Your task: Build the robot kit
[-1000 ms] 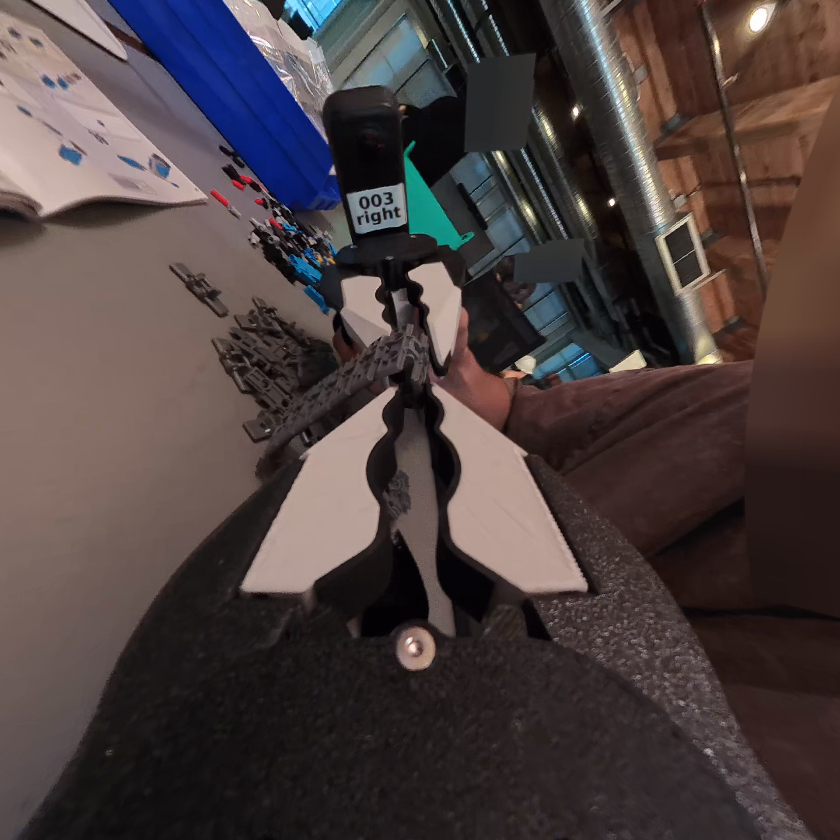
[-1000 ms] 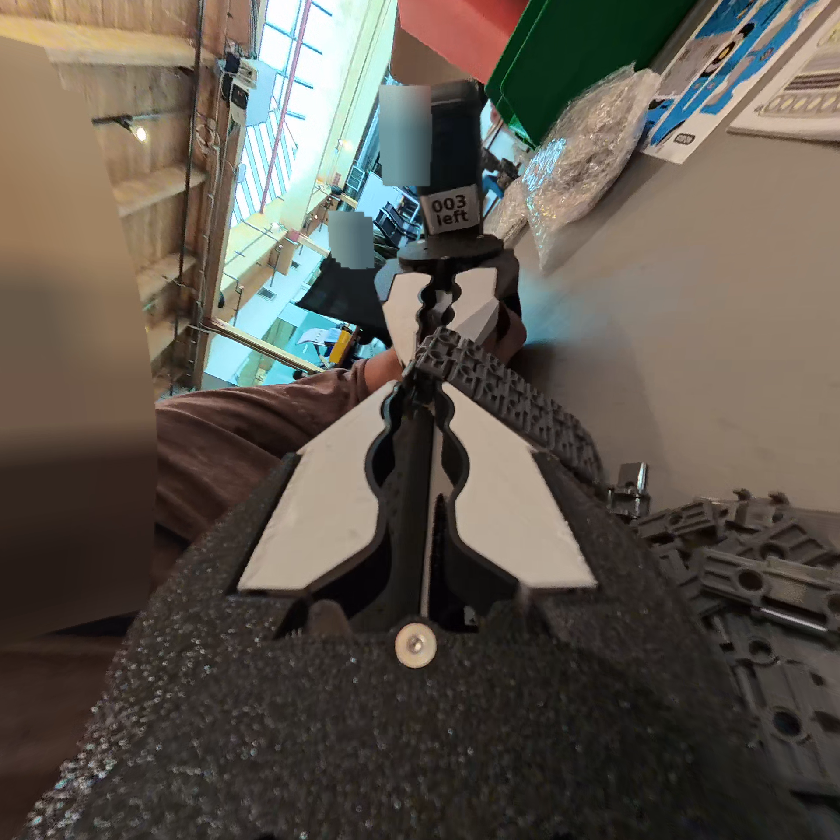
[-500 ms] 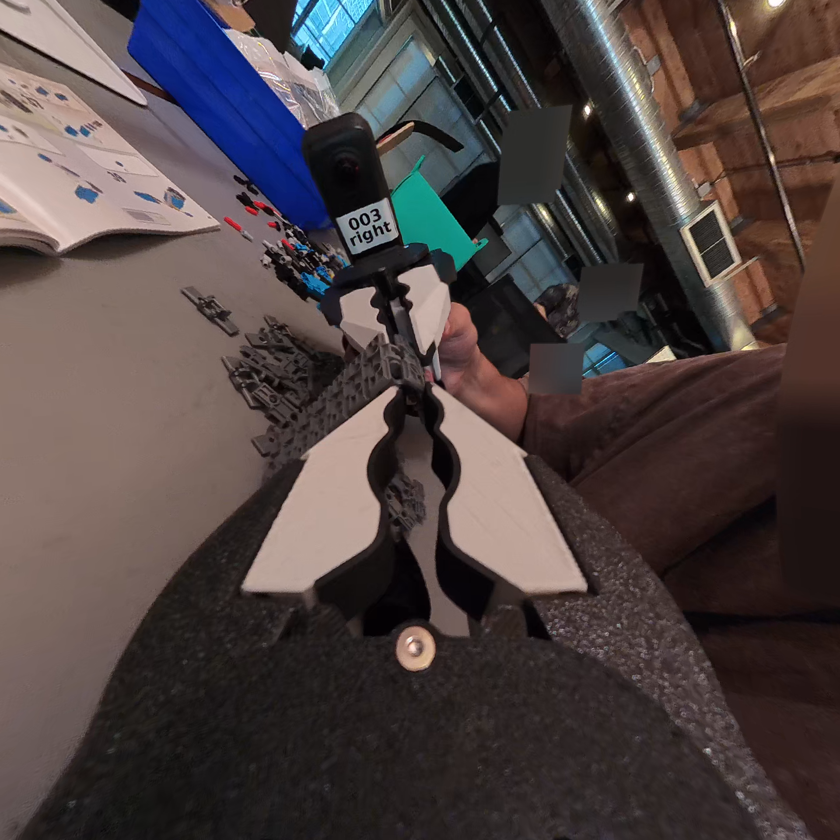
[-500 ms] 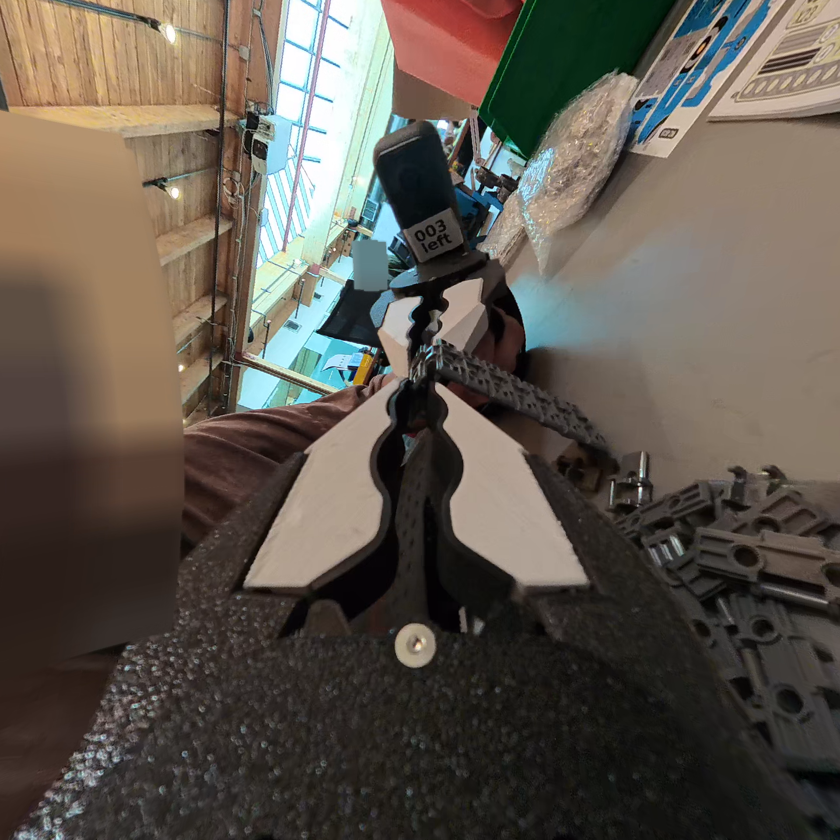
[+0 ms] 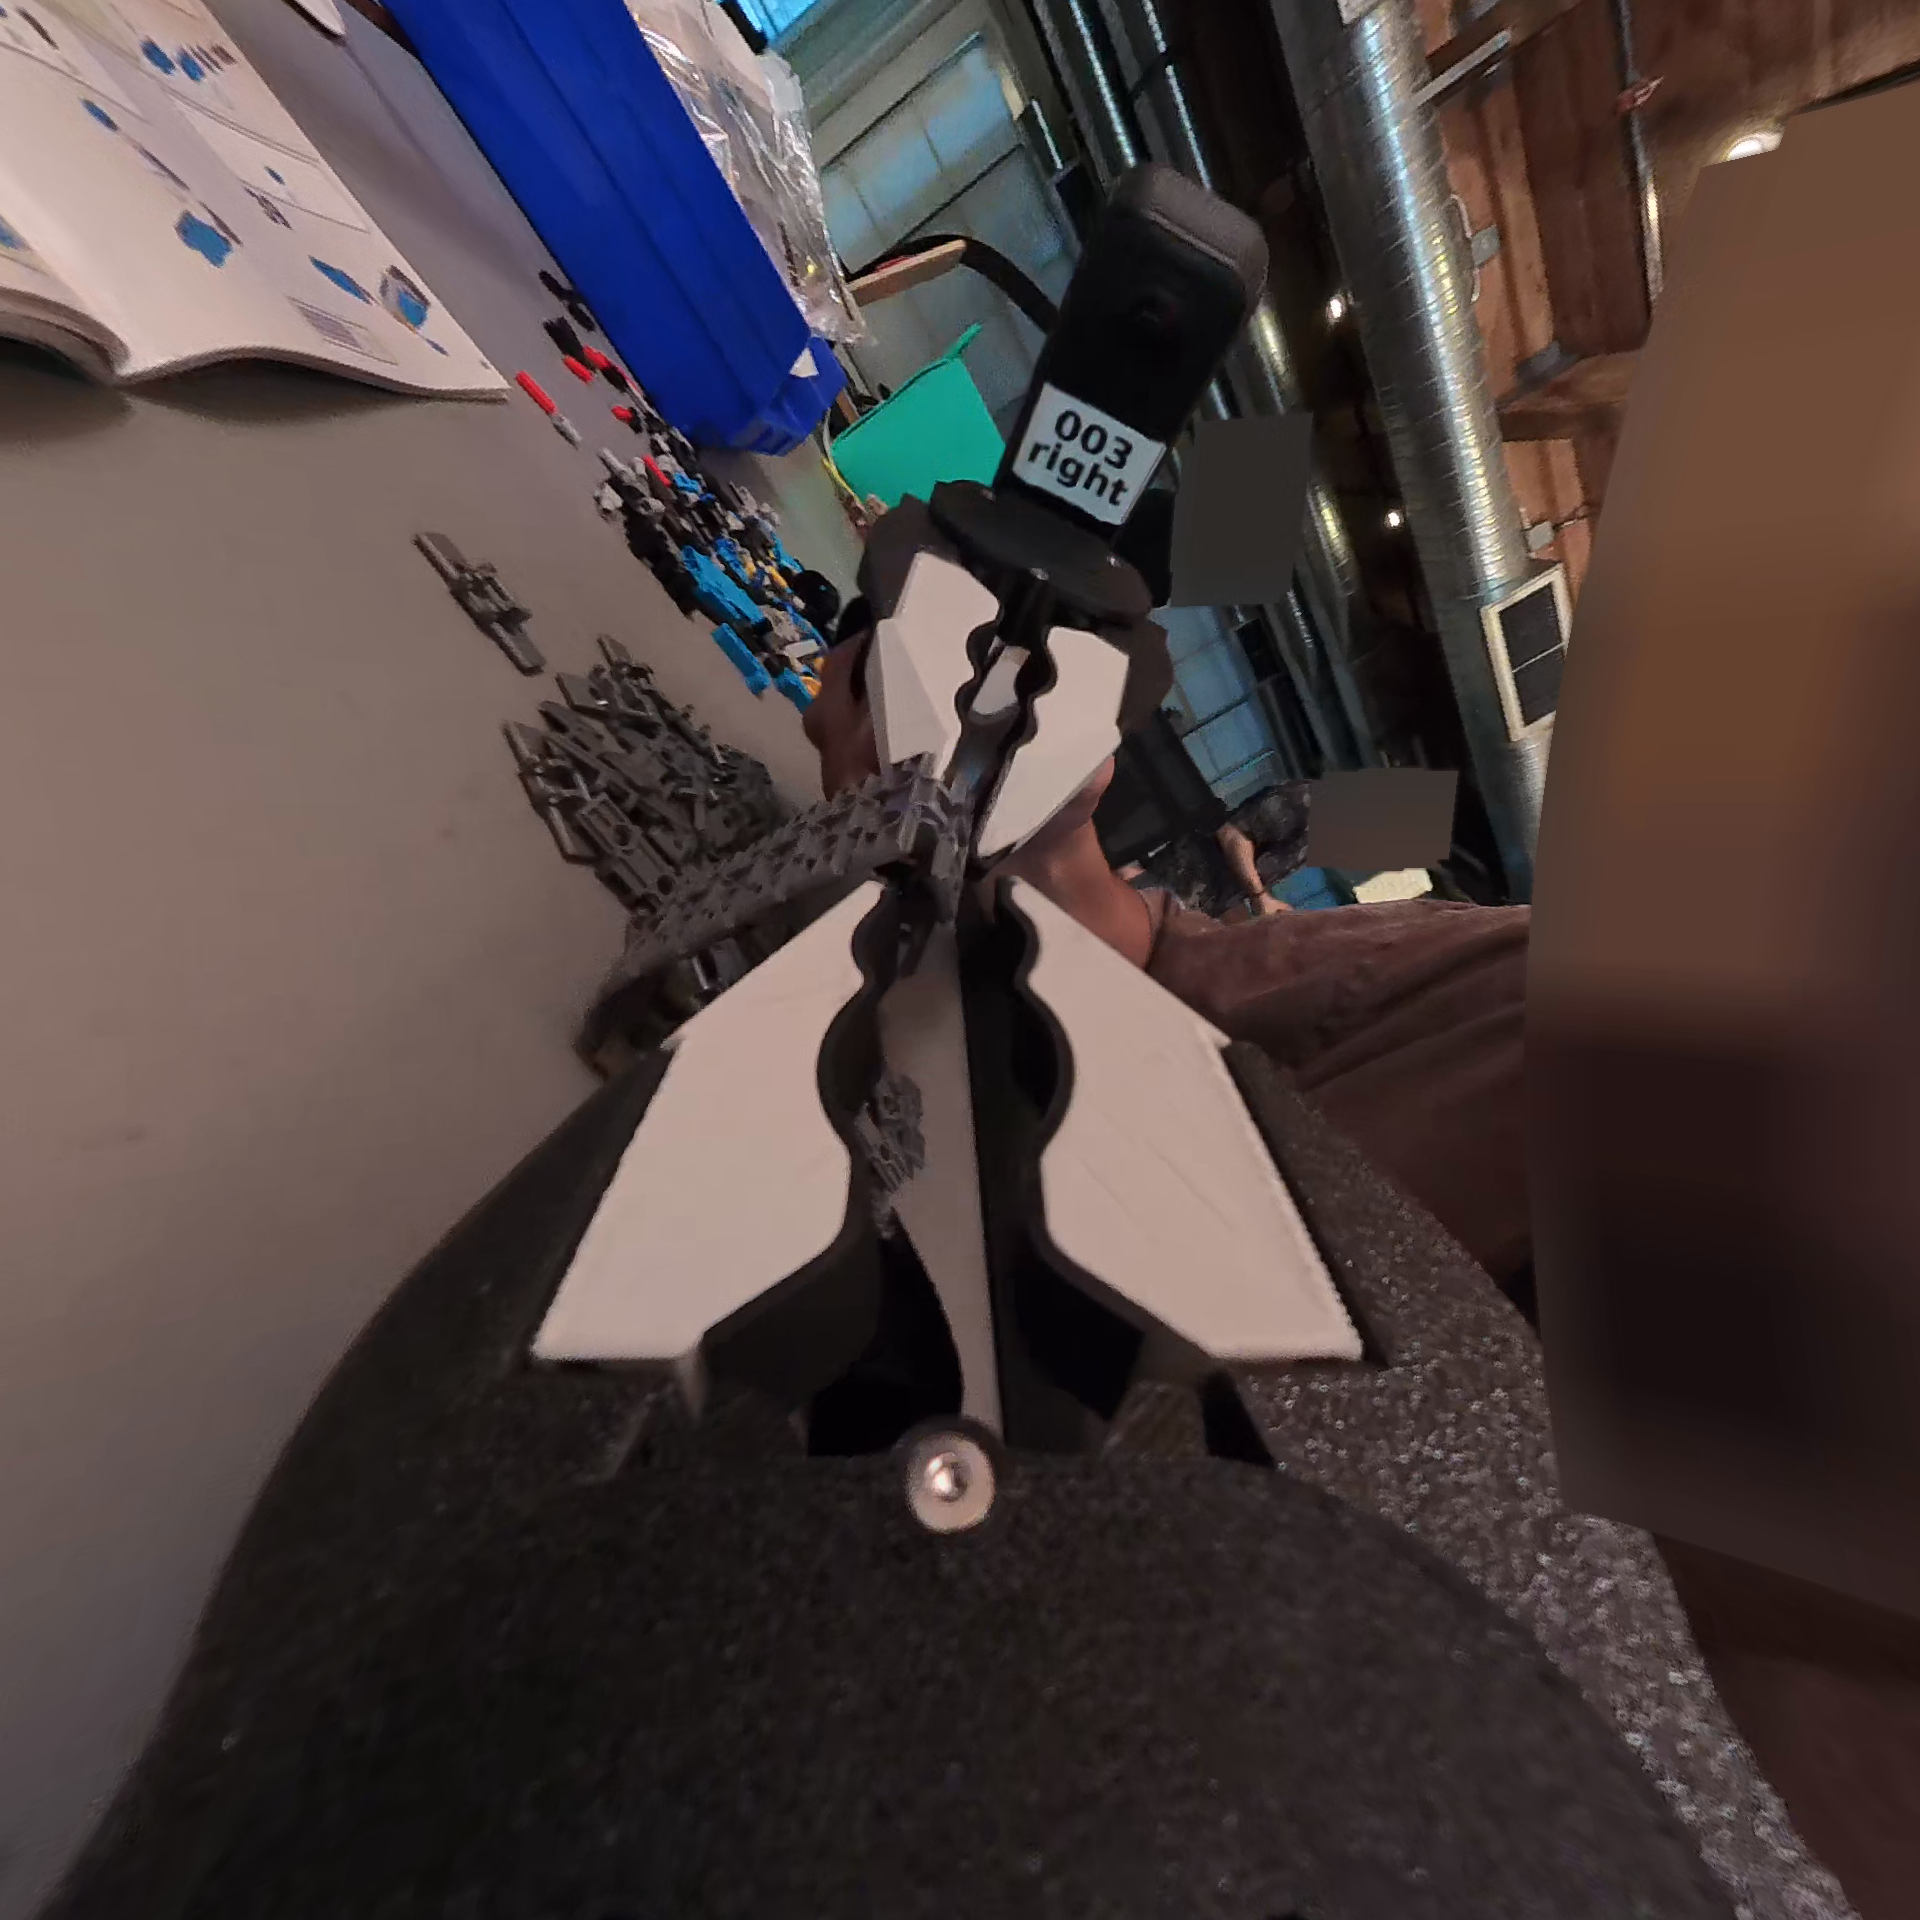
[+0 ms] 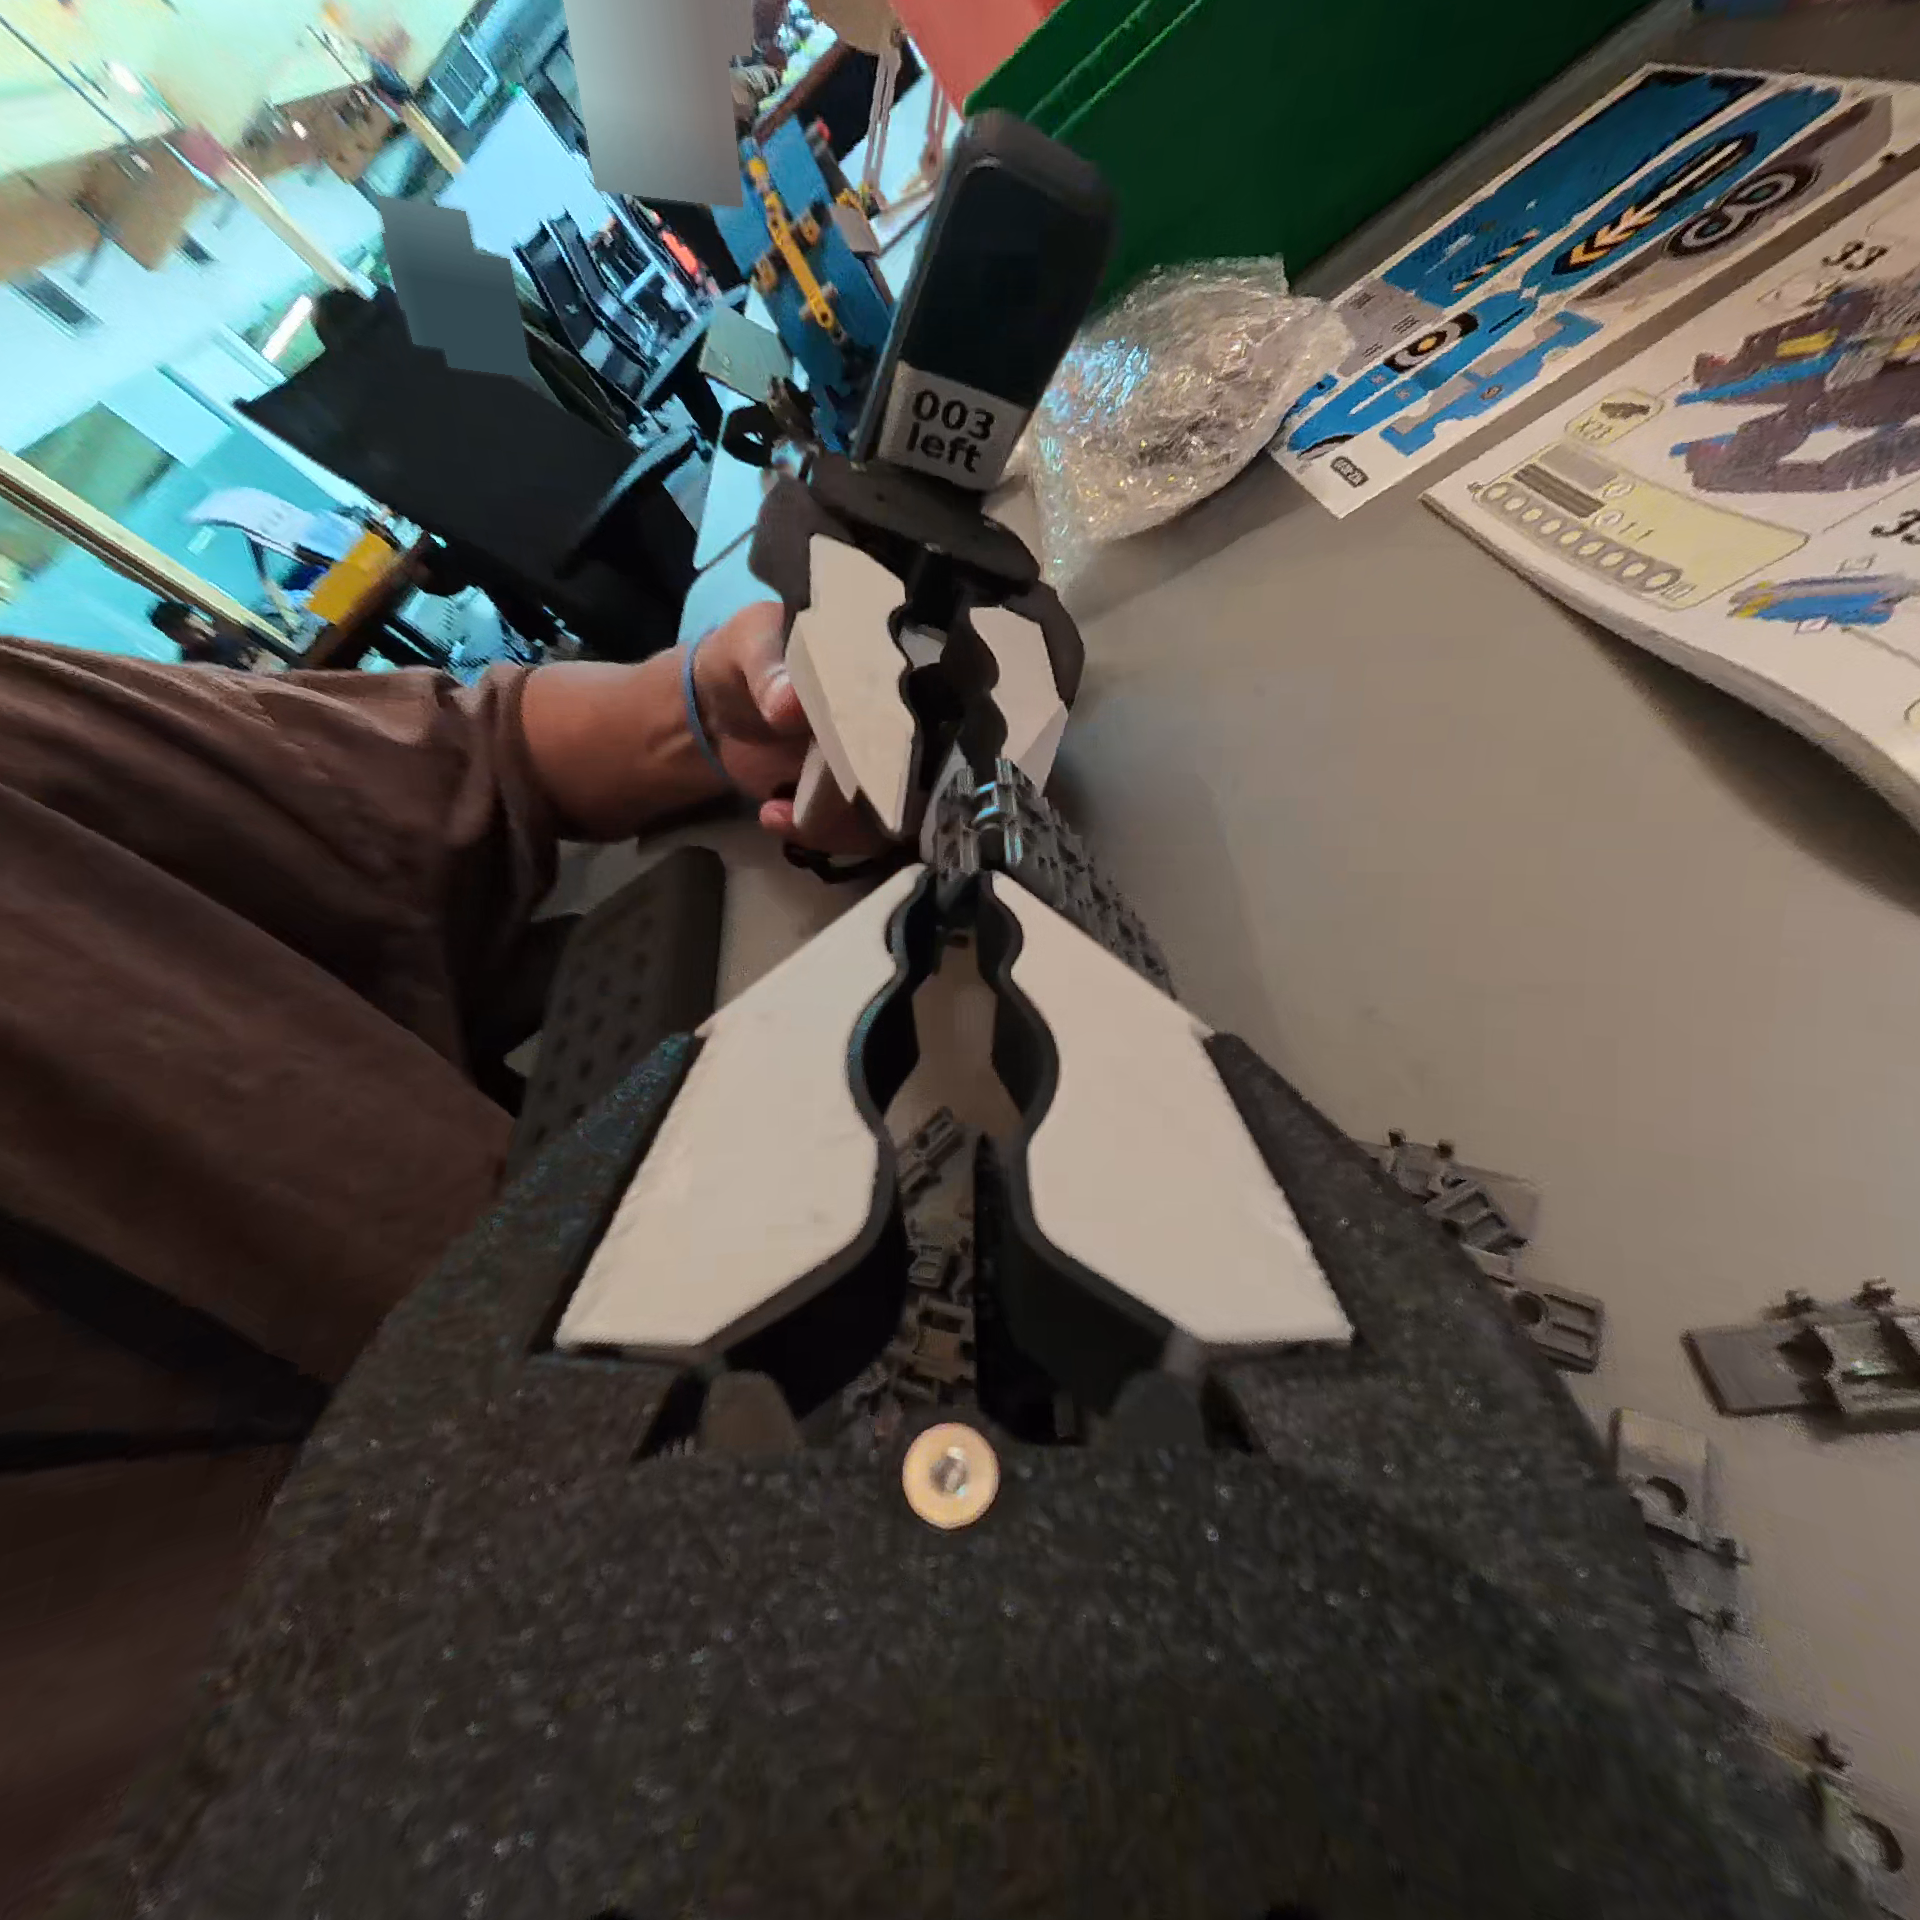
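While both tips meet at 12 o'clock, the left hand-held gripper (image 5: 940, 894) and right hand-held gripper (image 6: 951, 883) each pinch the grey track (image 5: 769, 873), lifted off the surface (image 5: 260, 831). Loose links (image 5: 634, 790) lie at 10 o'clock. Twisting might pop a joint; slack grip could drop it.

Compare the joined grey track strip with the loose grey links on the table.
The track strip is links joined into one band; the loose links are separate pieces in a heap. The track strip is raised at one end, pinched by the left claw and the right claw; the loose links lie flat on the table. Shared: dark grey plastic, seemingly the same link type.
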